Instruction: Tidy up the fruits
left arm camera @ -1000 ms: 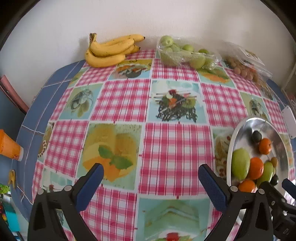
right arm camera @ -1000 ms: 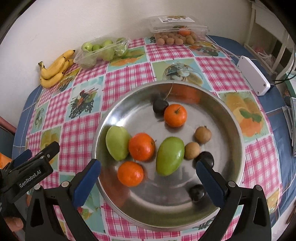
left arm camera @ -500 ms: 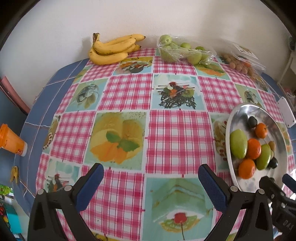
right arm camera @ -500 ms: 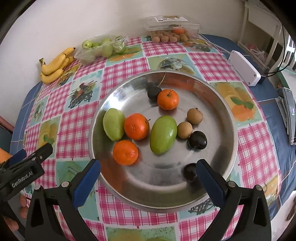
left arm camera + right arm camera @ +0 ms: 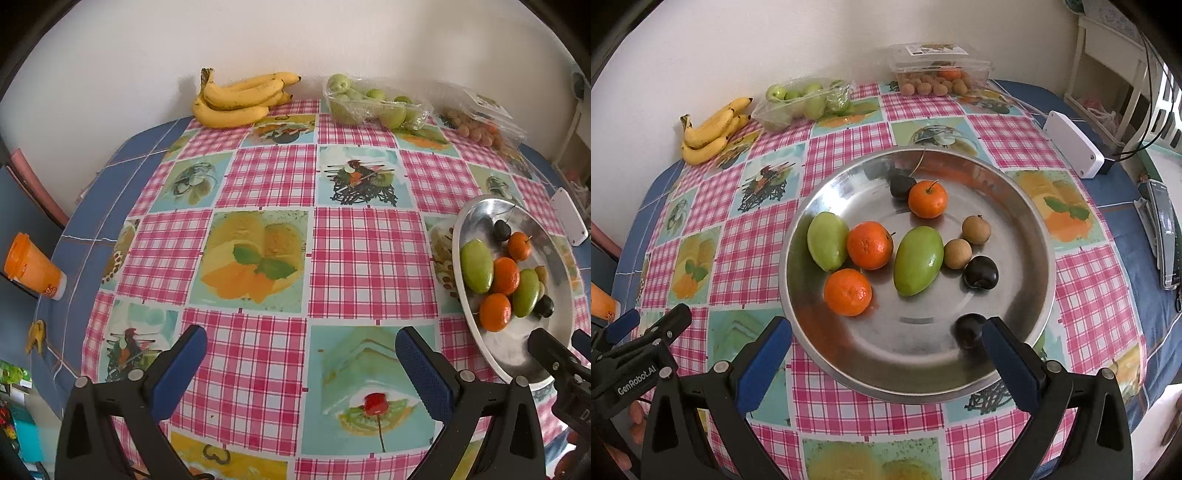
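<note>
Green mangoes point(image 5: 918, 260) lengthwise toward wall

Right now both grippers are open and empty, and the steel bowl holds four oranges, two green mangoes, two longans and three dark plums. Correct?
Not quite: the steel bowl holds three oranges, not four, as the right wrist view shows. The rest stands: left gripper and right gripper are open and empty, with two green mangoes, two longans and three dark plums.

Metal bowl point(image 5: 1030, 236) polished, mirror-glossy, reflects fruit. Tablecloth point(image 5: 849, 144) under it smooth, slight sheen, looks like printed oilcloth. Tangerines point(image 5: 870, 244) in bowl dimpled, glossy; green mangoes point(image 5: 918, 260) smooth, waxy. Behind bowl, clear crinkly plastic tray point(image 5: 801, 101) and clear plastic clamshell point(image 5: 940, 68) with paper label. Gripper pads point(image 5: 762, 365) matt, textured blue rubber.
</note>
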`<move>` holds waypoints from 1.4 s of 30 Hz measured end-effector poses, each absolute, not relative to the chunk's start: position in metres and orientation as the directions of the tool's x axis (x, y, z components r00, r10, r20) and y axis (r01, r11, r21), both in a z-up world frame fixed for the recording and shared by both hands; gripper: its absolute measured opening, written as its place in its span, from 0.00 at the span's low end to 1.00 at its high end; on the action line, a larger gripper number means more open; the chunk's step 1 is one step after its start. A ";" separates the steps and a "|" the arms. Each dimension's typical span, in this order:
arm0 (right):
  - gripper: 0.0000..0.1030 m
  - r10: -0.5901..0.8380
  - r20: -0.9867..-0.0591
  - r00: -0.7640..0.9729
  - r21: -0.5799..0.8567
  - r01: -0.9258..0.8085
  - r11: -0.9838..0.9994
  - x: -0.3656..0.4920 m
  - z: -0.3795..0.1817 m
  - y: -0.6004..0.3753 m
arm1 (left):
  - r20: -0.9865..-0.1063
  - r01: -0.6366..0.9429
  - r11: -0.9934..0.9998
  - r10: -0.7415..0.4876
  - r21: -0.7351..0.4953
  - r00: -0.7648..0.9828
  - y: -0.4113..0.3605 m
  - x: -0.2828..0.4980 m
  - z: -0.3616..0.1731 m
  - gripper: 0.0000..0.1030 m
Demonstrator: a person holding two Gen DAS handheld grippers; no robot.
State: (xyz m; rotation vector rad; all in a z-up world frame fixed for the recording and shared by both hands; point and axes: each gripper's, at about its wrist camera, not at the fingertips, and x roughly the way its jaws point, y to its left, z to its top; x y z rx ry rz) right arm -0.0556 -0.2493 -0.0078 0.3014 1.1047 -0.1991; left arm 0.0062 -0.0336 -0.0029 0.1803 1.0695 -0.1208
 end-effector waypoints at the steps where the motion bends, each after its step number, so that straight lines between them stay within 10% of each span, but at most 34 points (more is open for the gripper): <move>1: 0.99 -0.010 -0.898 0.440 0.140 0.306 0.942 -0.056 -0.007 -0.250 | -0.876 0.182 0.980 -0.015 0.083 0.483 -0.033 0.005 -0.001 1.00; 42: 0.99 -0.040 -0.892 0.449 0.100 0.283 0.954 -0.064 0.008 -0.237 | -0.870 0.154 0.984 0.000 0.087 0.493 -0.023 -0.008 0.018 1.00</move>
